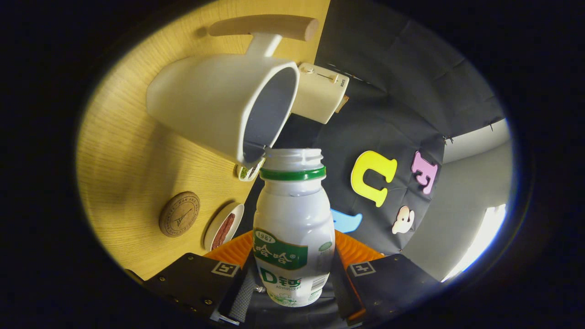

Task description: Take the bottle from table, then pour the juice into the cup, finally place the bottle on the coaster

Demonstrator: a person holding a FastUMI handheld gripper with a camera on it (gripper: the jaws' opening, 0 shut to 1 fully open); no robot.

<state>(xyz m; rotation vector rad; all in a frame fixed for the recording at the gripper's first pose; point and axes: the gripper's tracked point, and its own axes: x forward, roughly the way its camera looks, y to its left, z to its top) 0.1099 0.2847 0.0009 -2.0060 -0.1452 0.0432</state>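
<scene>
Now gripper (292, 274) fingers clamp bottle (292, 228), long axis along fingers, open mouth at cup (224, 105) rim

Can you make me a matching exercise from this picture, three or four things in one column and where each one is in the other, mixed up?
Things:
1. white plastic bottle with green neck ring
2. white cup with wooden handle
3. round cork coaster
4. cream box-shaped appliance

Places:
A. behind the cup's rim
B. on the wooden table, beside a small dish
C. between the claw's fingers
D. just beyond the bottle's open mouth

Pairs: 1-C, 2-D, 3-B, 4-A
</scene>
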